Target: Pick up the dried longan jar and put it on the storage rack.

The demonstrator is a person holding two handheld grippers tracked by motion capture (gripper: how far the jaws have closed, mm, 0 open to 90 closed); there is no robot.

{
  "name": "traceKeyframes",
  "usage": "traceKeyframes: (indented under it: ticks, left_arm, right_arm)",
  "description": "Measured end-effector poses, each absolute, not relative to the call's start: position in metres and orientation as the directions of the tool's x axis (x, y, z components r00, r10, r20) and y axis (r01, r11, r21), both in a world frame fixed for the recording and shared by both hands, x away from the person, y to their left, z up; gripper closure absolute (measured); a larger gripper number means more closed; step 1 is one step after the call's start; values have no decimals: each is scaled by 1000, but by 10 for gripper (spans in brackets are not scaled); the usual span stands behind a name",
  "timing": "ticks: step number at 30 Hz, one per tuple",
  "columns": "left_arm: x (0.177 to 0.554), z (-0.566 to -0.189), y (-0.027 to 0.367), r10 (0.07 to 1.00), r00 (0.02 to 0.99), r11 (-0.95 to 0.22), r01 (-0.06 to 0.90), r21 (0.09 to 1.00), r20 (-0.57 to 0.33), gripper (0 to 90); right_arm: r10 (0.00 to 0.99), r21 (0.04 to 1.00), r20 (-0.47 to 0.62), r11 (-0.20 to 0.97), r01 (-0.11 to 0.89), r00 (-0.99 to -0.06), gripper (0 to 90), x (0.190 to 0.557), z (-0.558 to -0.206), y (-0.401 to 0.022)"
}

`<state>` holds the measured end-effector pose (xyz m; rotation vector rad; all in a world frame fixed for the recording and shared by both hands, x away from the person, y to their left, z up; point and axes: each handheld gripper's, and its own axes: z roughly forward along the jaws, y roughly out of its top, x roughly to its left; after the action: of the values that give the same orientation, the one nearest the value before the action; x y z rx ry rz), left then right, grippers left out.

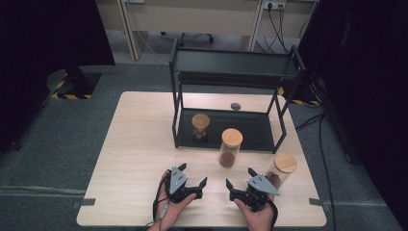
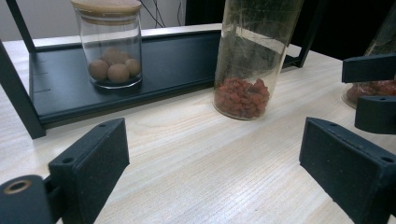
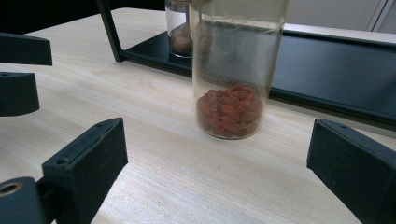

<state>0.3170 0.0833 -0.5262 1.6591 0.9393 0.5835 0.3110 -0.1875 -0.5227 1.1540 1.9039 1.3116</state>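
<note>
Three glass jars with wooden lids are in view. A short one holding brown balls (image 1: 200, 126) (image 2: 112, 51) stands on the lower shelf of a black rack (image 1: 255, 131). A tall jar of red berries (image 1: 230, 147) (image 2: 245, 60) (image 3: 232, 70) stands on the table just in front of the rack. A third jar (image 1: 283, 168) stands at the right, close beside my right gripper (image 1: 239, 177) (image 3: 219, 163). My left gripper (image 1: 193, 174) (image 2: 219, 163) rests near the front edge. Both are open and empty, pointing toward the tall jar from a short distance.
The rack's upper shelf (image 1: 231, 67) overhangs the lower one, with black posts at the corners. A small grey disc (image 1: 235, 106) lies on the wooden table (image 1: 139, 144) behind the rack. Dark curtains and cables surround the table.
</note>
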Motion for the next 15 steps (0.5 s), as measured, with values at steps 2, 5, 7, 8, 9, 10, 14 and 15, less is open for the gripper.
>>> traceKeyframes:
  ticks: [2, 5, 7, 8, 9, 10, 14, 15]
  left_arm:
    - [317, -526, 83, 821, 564, -95, 285, 954, -87, 78]
    - [317, -526, 83, 821, 565, -104, 283, 954, -78, 79]
    - [317, -526, 82, 821, 566, -106, 282, 954, -76, 79]
    - [317, -526, 83, 821, 565, -105, 283, 953, -78, 79]
    - [317, -526, 83, 822, 564, -103, 285, 953, -80, 79]
    - [317, -526, 83, 822, 564, -103, 285, 953, -80, 79]
    - [316, -526, 82, 822, 565, -106, 277, 955, -73, 81]
    - [316, -526, 82, 822, 565, -105, 279, 955, -75, 81]
  right_arm:
    - [877, 928, 28, 157, 339, -481, 53, 311, -523, -187]
    - [877, 928, 29, 155, 340, -480, 53, 311, -523, -188]
    - [876, 927, 30, 155, 341, -481, 53, 311, -523, -188]
    - [876, 927, 31, 155, 342, -481, 53, 311, -523, -188]
    - [876, 927, 31, 155, 342, -481, 53, 311, -523, -188]
    - [876, 927, 32, 154, 342, -480, 53, 311, -523, -188]
    - [877, 927, 29, 156, 341, -480, 53, 311, -523, -187]
    - [877, 927, 29, 156, 341, -480, 53, 311, -523, -187]
